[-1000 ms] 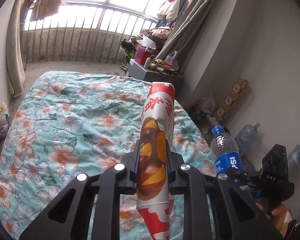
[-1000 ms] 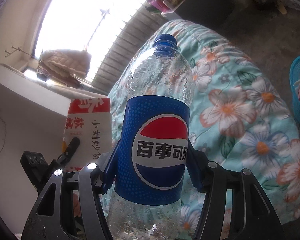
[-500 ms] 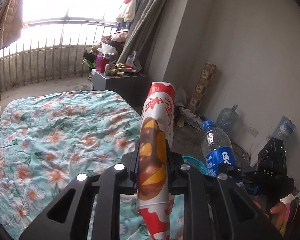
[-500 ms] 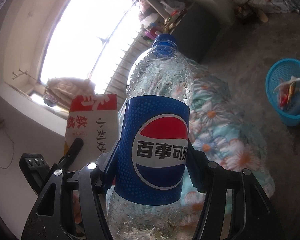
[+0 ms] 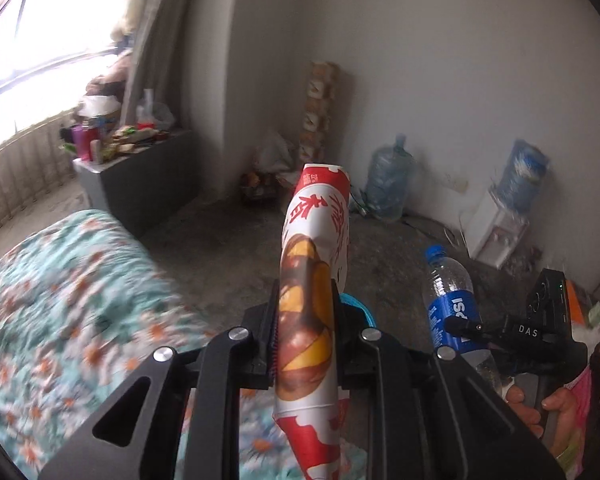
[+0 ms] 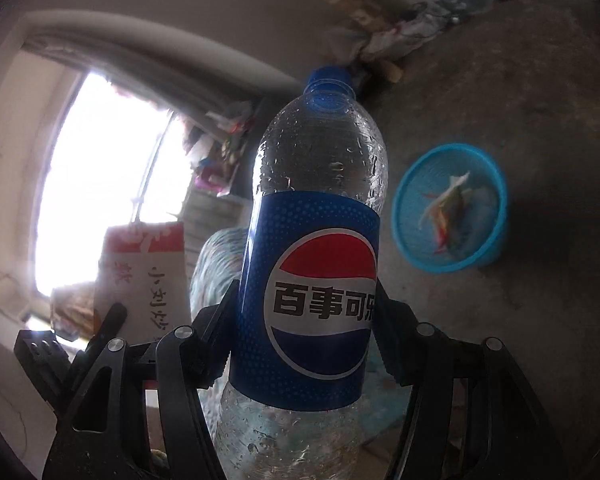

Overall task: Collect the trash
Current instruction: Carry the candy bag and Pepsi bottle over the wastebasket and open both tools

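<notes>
Gripper status, left: the left gripper (image 5: 304, 328) is clamped on a red-and-white snack wrapper (image 5: 310, 312). The wrapper stands upright between the two fingers, flattened at the pinch, with its top rising well above the fingertips and its lower end hanging below them toward the camera.

Gripper status, right: the right gripper (image 6: 304, 320) is closed around a clear Pepsi bottle (image 6: 316, 264). Both fingers bear on the blue label band, one at each side. The bottle stands upright, blue cap uppermost, with droplets on the inside of its wall. In the left wrist view the same bottle (image 5: 454, 312) appears to the right of the wrapper, held by the second gripper, and a hand (image 5: 540, 412) grips that tool's handle.

Receptacle: a blue plastic basket (image 6: 496, 216) sits on the bare concrete floor (image 6: 520, 100), ahead of and to the right of the bottle, well apart from it. It holds a few scraps, probably wrappers; blur prevents a firm identification. In the left wrist view only a short arc of the basket rim (image 5: 362, 308) shows just behind the left gripper's right finger.

Surroundings: a floral bedspread (image 5: 60, 300) lies at lower left of the left wrist view, near the gripper.
</notes>
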A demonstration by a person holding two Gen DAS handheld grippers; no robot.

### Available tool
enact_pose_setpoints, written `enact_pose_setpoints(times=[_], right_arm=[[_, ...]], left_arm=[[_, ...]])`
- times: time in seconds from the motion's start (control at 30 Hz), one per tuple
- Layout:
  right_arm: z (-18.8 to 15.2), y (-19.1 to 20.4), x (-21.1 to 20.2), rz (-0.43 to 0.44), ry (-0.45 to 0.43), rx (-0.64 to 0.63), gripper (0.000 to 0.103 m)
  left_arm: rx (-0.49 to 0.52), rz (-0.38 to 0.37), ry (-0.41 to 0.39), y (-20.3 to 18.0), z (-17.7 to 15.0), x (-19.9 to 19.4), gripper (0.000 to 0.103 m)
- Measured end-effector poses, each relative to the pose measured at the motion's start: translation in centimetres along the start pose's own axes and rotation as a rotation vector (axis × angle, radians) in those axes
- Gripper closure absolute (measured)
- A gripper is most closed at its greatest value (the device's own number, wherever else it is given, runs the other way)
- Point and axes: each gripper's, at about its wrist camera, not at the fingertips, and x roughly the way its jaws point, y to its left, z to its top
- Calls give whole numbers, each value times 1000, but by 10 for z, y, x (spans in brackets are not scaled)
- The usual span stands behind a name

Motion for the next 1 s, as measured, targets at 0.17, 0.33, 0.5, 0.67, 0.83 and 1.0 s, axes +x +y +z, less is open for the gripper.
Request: enact_pose_setpoints(times=[0.17, 0.33, 0.5, 0.67, 0.83, 1.0], right_arm=[[11, -58, 30, -81, 24, 155, 46], [15, -100, 80, -69, 86, 323, 45], [41, -127, 130, -84, 56, 425, 41], [56, -164, 184, -173, 55, 469, 27], [41, -179, 170, -210, 17, 509, 27], [25, -172, 126, -252, -54, 444, 27]], left_arm=[[50, -63, 179, -16, 9, 106, 83], [91, -77, 336, -26, 12, 206, 82], [122, -53, 397, -35, 20, 284, 77], [186, -17, 482, -54, 3, 349, 45], [111, -73, 533, -47, -13, 361, 45], [42, -98, 463, -38, 0, 332, 45]])
